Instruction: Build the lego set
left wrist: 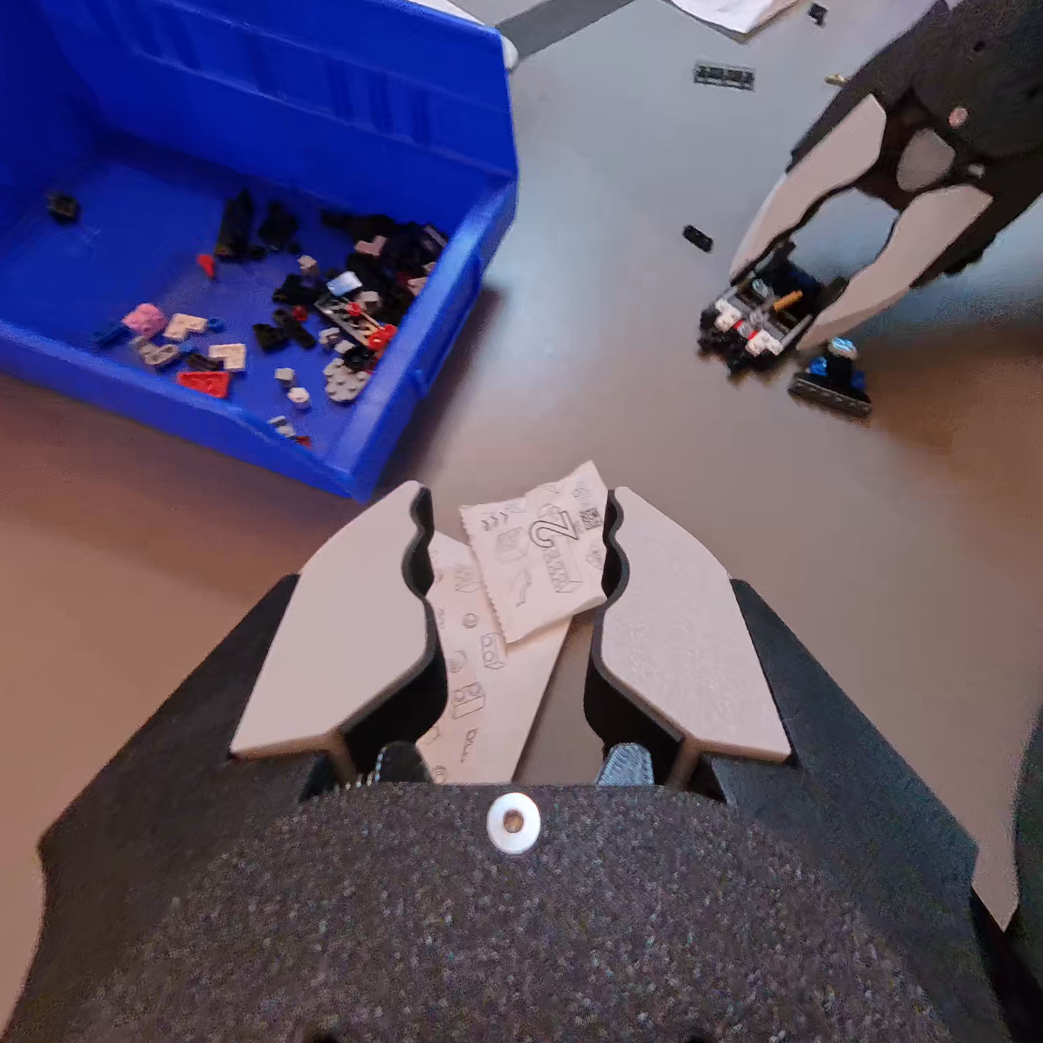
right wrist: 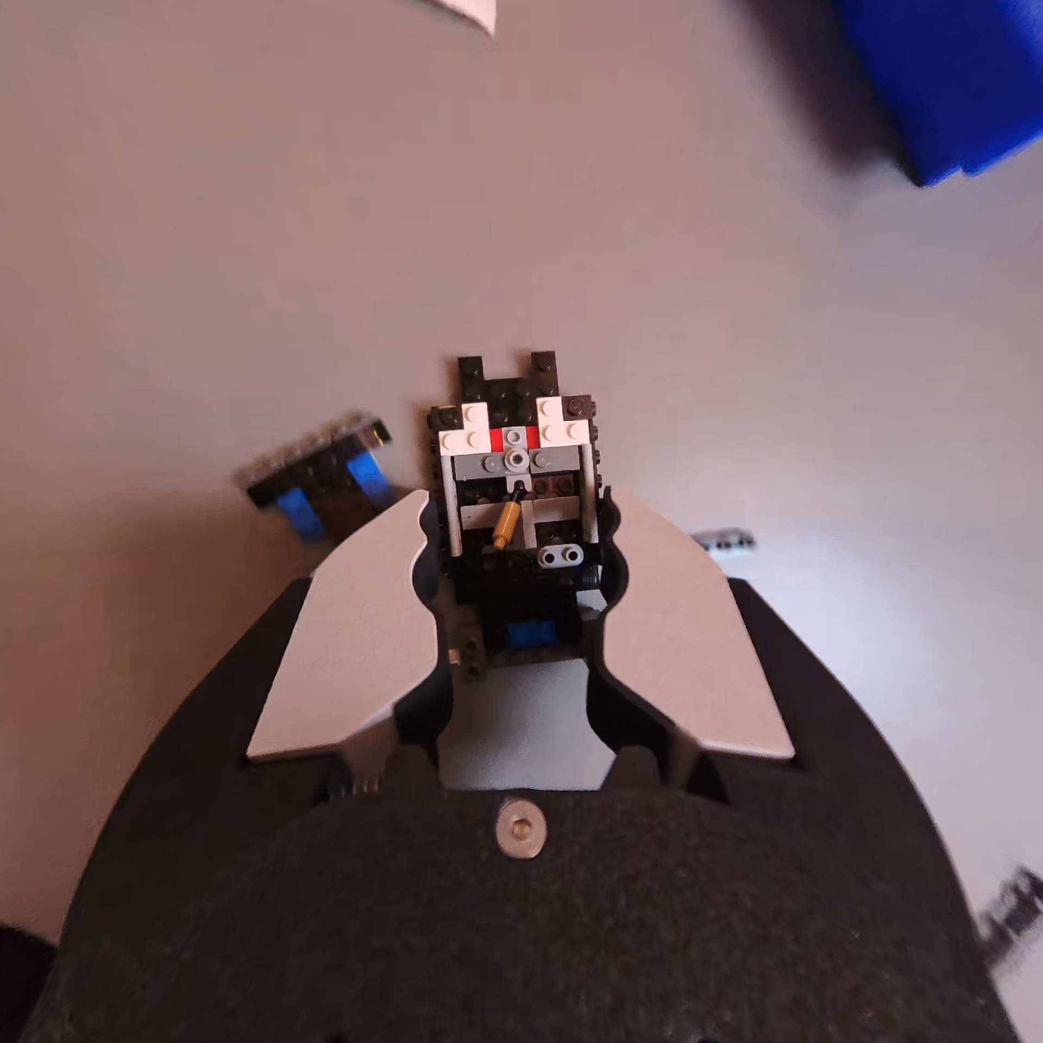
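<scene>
My left gripper point(left wrist: 519, 505) is open and hovers over two white paper bags point(left wrist: 536, 570) with printed drawings that lie overlapping on the table; the jaws stand either side of them without touching. My right gripper point(right wrist: 518, 505) is shut on a brick model point(right wrist: 516, 451) of black, white, grey and red bricks with a small gold peg, its fingers pressed against the model's two sides. In the left wrist view the right gripper point(left wrist: 781, 307) holds the model point(left wrist: 745, 321) on the table at the far right.
A blue bin point(left wrist: 451, 316) with several loose bricks point(left wrist: 338, 305) stands at the left; its corner also shows in the right wrist view point(right wrist: 959, 84). A small black-and-blue assembly point(left wrist: 829, 384) point(right wrist: 327, 480) lies beside the model. A loose black piece point(left wrist: 697, 237) lies on the table. There is about 25 cm between the tips of the two grippers. My right tips are roughly 5 cm from the loose black piece point(left wrist: 697, 237). My right wrist view point(right wrist: 723, 548) looks at it from another angle.
</scene>
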`<move>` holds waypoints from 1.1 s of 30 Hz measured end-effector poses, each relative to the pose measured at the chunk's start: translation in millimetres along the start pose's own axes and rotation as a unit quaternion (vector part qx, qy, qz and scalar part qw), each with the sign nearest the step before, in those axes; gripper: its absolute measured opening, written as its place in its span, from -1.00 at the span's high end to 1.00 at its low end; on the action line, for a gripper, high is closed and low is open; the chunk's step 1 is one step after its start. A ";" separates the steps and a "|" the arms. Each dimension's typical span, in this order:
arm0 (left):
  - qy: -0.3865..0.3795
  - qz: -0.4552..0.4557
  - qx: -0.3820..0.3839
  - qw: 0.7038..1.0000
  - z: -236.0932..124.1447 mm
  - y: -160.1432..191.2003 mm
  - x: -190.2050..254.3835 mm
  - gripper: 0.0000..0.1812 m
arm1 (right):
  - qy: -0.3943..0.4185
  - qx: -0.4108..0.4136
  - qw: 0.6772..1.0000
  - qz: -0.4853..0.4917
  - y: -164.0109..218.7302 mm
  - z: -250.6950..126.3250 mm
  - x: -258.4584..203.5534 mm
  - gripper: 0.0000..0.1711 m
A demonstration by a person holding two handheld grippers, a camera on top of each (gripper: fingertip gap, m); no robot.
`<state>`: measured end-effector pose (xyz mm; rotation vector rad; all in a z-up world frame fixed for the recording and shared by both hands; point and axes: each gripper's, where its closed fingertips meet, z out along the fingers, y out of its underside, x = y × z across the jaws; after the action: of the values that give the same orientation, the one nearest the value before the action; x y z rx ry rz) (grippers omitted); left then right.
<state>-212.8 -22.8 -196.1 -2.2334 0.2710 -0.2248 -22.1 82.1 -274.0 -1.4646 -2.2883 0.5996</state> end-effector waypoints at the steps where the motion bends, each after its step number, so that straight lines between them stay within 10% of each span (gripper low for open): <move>1: 0.006 0.007 -0.003 1.000 2.9 2.7 5.1 0.37 | 0.009 -0.009 1.000 0.000 9.5 -6.1 2.7 0.36; 15: 0.043 0.039 0.053 0.997 29.3 -3.3 38.7 0.47 | 0.128 -0.098 0.967 0.195 198.1 -122.0 37.1 0.37; 25: 0.056 0.037 0.072 0.995 32.6 -6.8 44.2 0.51 | 0.111 0.003 0.987 0.120 103.6 -88.1 44.4 0.39; 33: 0.067 0.044 0.065 0.995 40.0 -0.3 50.2 0.53 | 0.047 -0.035 0.989 0.138 100.4 -51.2 58.9 0.70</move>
<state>-154.4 -6.5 -217.3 -2.0754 0.4140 -0.3372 57.0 181.5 -279.6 -1.8223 -2.0697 0.5168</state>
